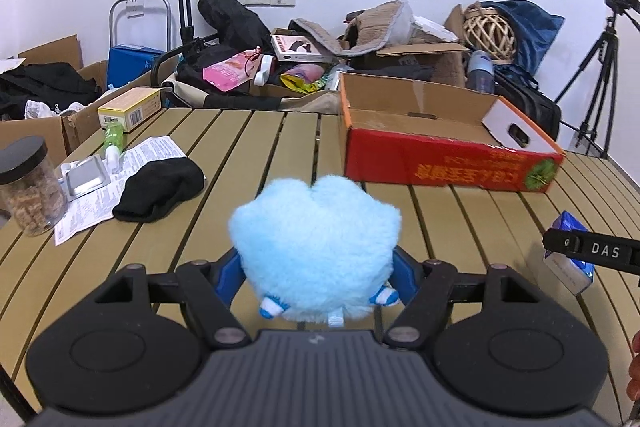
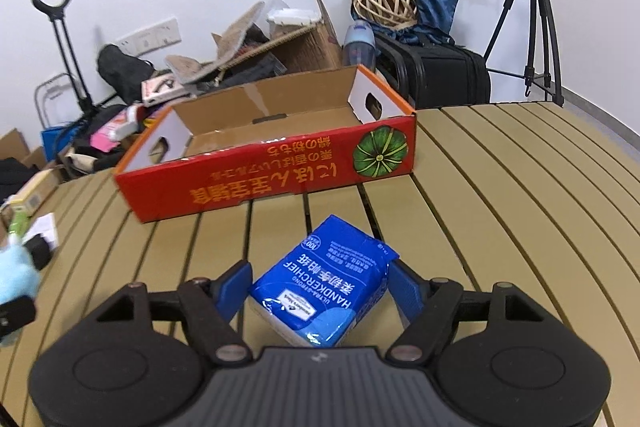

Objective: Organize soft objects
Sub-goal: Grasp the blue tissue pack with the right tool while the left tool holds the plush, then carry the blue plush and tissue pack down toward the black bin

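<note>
Left gripper pinches the blue plush above the table. Right gripper clamps the tissue pack; red box sits ahead

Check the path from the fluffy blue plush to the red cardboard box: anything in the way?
Nothing visible does. Bare slatted tabletop lies between the fluffy light-blue plush toy and the open red cardboard box; the black knit hat sits off left.

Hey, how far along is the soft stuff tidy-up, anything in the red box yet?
Nothing looks done: the red box shows only bare cardboard inside. In hand: the left gripper has its jaws closed on the blue plush toy, and the right gripper grips the blue tissue pack. Left: both probably go into the box, then the black knit hat on the table.
</note>
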The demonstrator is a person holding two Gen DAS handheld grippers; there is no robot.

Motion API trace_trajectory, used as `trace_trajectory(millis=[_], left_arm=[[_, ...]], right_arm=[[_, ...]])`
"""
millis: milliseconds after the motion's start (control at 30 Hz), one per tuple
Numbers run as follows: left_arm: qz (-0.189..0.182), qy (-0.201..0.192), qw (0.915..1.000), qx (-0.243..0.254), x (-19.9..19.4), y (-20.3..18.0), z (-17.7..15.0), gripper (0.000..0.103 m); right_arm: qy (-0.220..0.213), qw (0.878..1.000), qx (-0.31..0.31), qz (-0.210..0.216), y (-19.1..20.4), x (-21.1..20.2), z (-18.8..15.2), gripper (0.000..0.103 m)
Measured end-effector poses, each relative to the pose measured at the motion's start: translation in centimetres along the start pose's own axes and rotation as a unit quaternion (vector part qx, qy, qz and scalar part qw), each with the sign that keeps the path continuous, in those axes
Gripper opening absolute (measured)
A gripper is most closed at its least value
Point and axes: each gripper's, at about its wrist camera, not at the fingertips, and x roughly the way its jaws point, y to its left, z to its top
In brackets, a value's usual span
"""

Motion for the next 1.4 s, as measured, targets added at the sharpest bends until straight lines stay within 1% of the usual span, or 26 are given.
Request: trace_trajectory(millis=[200, 467, 800, 967, 1100, 1267, 1400], left_arm=[[-0.01, -0.001, 0.9999, 0.013, -4.2, -0.9, -2.1, 0.073], [-0.021, 0.001, 0.9995, 0.025, -9.6, -1.6, -6.1, 0.073], [-0.026, 0.025, 0.9979, 0.053, -13.9, -2.2, -11.1, 0.073], [-0.029, 0.041, 0.9965, 0.066, -15.1, -2.4, -13.8, 0.073], [-0.032, 0.06, 0.9949, 0.076, -15.4, -2.5, -16.0, 0.073], [-0.032, 0.087, 0.9923, 0.082, -15.0, -2.8, -18.7, 0.073], [-0.028, 0.109, 0.9898, 0.087, -14.1, -2.8, -20.6, 0.073]], right_arm=[[-0.019, 1.0, -0.008, 0.023, -0.3, -6.0, -2.2, 0.073], [-0.038, 0.998, -0.026, 0.047, -0.8, -13.5, -6.4, 0.073], [-0.042, 0.996, -0.046, 0.067, -1.7, -20.3, -12.1, 0.073], [-0.03, 0.996, -0.048, 0.071, -2.6, -22.2, -15.3, 0.073], [-0.014, 0.996, -0.048, 0.068, -3.5, -22.9, -17.9, 0.073], [0.017, 0.997, -0.044, 0.061, -4.6, -22.4, -20.8, 0.073], [0.043, 0.997, -0.039, 0.053, -5.4, -21.3, -22.7, 0.073]])
